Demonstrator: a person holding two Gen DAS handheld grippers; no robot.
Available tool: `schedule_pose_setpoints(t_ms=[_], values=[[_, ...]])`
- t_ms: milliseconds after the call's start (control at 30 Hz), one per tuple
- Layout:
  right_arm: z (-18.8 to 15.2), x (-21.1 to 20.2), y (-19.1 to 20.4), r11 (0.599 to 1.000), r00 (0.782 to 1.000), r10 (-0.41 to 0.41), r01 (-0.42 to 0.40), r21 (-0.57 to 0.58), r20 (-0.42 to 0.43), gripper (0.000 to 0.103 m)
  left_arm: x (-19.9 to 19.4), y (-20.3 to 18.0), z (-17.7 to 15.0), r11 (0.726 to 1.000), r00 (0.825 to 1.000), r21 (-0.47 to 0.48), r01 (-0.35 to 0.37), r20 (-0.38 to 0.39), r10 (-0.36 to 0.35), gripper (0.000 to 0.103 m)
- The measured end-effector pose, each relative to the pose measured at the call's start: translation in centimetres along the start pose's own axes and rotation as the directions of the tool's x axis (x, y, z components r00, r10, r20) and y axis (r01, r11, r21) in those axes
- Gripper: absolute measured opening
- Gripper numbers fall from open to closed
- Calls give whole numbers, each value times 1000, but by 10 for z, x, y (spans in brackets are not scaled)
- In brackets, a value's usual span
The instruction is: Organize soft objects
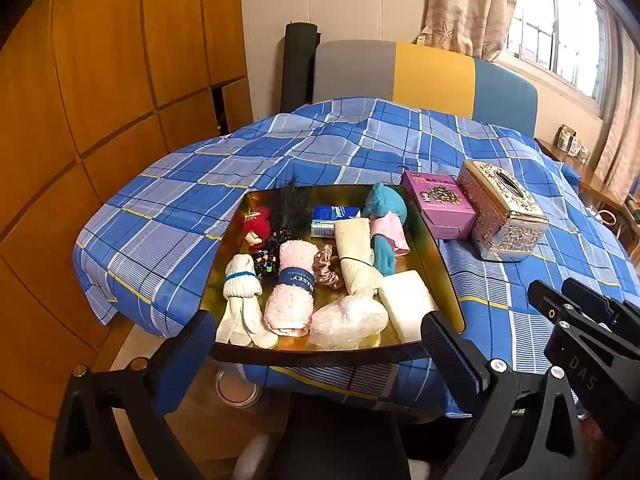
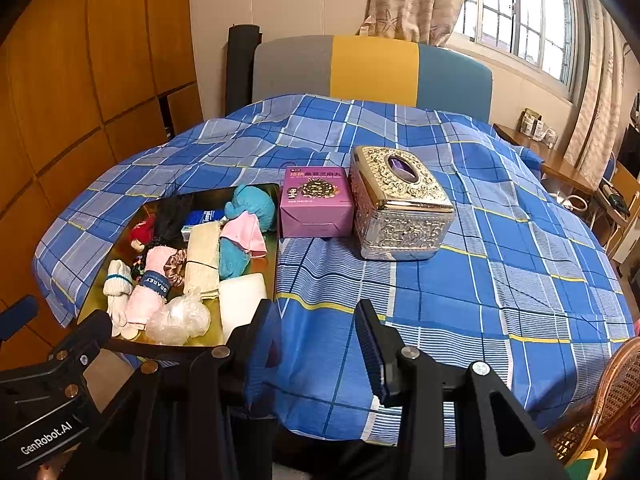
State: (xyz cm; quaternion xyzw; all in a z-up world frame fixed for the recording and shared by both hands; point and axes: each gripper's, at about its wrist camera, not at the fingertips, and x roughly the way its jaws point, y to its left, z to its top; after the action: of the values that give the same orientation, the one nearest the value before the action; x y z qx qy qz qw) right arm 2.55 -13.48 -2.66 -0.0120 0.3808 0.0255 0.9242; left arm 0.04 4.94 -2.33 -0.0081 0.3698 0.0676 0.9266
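A gold-lined tray (image 1: 438, 256) on the blue plaid cloth holds soft items: white socks (image 1: 240, 280), a banded pink towel roll (image 1: 290, 292), a pink scrunchie (image 1: 326, 266), a cream cloth roll (image 1: 356, 254), a white foam block (image 1: 406, 304), a crumpled clear bag (image 1: 348, 320), a teal plush (image 1: 386, 204) and a red doll (image 1: 256, 224). My left gripper (image 1: 320, 356) hovers open at the tray's near edge, holding nothing. Right of the tray (image 2: 276, 248), my right gripper (image 2: 318, 346) stands open over bare cloth with nothing between its fingers.
A purple box (image 2: 316, 204) and an ornate silver tissue box (image 2: 400, 204) stand right of the tray. A grey, yellow and blue chair back (image 2: 372, 68) rises behind the table. A wicker chair (image 2: 616, 392) is at lower right. Wooden cupboards line the left.
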Motion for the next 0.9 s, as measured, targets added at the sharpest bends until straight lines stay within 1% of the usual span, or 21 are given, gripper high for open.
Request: schedule_pose_setpoints(t_ms=[433,900], values=[[1,-1,-2,1000,1000,-7,7,7,6,42,-2,2,0,1000,1000,-5,-4,6,4,103],[-1,0,2,1000,1000,12,-12,-2,-2,42,-2,7,-3,999,1000,-23,-26,-3,26,103]])
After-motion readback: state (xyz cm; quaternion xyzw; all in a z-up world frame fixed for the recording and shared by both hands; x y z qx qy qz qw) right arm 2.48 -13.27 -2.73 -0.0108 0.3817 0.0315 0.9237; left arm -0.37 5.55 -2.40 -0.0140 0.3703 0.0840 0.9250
